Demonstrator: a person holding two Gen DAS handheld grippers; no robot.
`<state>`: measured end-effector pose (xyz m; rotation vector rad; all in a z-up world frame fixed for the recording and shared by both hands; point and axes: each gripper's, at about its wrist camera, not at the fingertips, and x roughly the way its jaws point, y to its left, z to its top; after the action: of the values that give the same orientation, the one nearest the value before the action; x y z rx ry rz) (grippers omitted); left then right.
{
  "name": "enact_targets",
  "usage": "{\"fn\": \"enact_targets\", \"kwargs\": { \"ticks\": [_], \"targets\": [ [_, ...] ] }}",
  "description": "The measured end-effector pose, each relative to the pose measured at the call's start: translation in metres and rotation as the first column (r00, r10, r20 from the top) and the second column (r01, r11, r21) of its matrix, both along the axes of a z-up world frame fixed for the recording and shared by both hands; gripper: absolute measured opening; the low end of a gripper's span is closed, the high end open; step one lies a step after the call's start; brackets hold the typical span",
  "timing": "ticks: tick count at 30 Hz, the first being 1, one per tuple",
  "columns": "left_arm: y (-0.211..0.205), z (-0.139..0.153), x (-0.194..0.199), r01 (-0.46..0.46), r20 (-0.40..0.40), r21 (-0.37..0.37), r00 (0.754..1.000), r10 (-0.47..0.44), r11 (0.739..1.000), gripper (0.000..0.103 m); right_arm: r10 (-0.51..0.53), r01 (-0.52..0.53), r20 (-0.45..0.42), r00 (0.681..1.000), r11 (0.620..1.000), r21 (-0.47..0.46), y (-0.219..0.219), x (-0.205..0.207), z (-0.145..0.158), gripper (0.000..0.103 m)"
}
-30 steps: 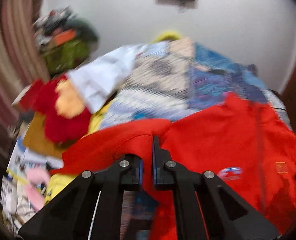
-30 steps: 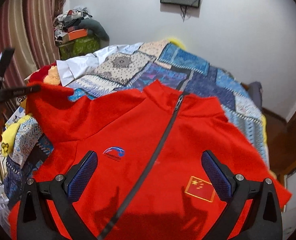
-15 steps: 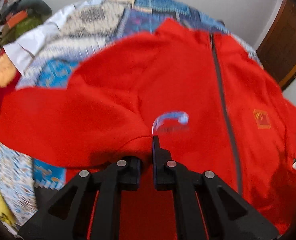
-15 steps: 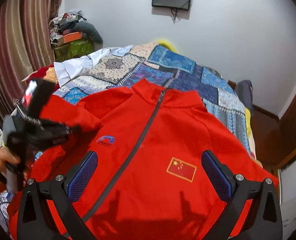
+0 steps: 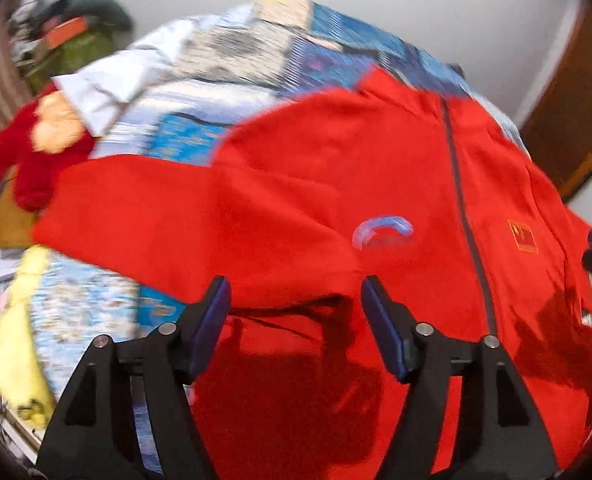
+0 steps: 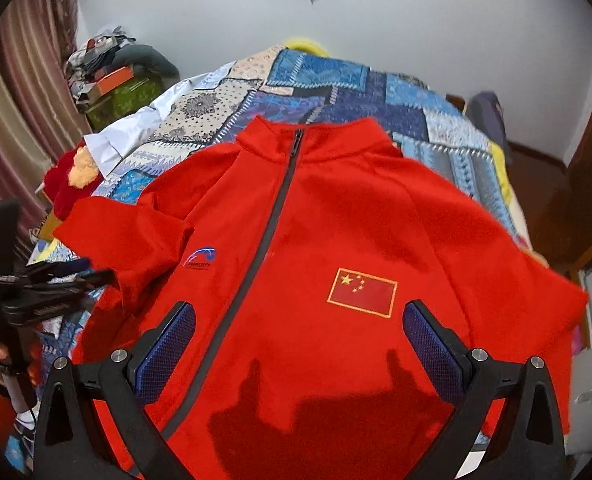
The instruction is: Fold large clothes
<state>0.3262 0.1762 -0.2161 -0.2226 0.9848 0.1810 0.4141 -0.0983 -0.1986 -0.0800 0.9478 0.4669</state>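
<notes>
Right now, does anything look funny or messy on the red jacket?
Yes. The jacket lies flat and zipped, but its sleeve on the left gripper's side is bunched crookedly across the chest, not folded neatly.

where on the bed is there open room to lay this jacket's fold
Free: patchwork quilt beyond the red jacket collar. Crowded: left edge, with white cloth, red plush and left gripper.

Left gripper (image 5: 296,300) agape — red jacket (image 5: 335,184) beneath.
</notes>
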Motion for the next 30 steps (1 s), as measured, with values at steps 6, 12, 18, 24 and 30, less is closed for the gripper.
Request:
{"fn": "enact_targets", "kwargs": {
  "ticks": [6, 12, 18, 24, 30],
  "targets": [
    [0.087, -0.008, -0.021, -0.168, -0.002, -0.149, 0.986, 0.17, 0.974, 0.071, 0.006, -0.006, -0.034, 0.999, 1.0, -0.003, 0.013, 0.01, -0.013, 0.103],
    [0.155, -0.046, -0.023, -0.331, -0.059, -0.333, 0.942, 0.331, 0.883, 0.069, 0.043, -0.045, -0.047, 0.998, 0.998, -0.046, 0.033, 0.02, -0.028, 0.103],
    [0.182, -0.047, 0.003, -0.38, -0.011, -0.332, 0.917, 0.4, 0.863, 0.067, 0.071, -0.074, -0.054, 0.996, 0.996, -0.045, 0.04, 0.026, -0.035, 0.103],
    [0.19, -0.042, 0.026, -0.418, -0.021, -0.139, 0.908, 0.419, 0.898, 0.013, 0.054, -0.054, -0.055, 0.997, 0.998, -0.009, 0.029, 0.028, -0.03, 0.103],
    [0.164, 0.007, 0.035, -0.338, 0.044, -0.08, 0.938, 0.343, 0.938, 0.003, 0.005, -0.004, -0.035, 0.999, 1.0, 0.028, 0.003, 0.024, -0.014, 0.103]
  ]
}}
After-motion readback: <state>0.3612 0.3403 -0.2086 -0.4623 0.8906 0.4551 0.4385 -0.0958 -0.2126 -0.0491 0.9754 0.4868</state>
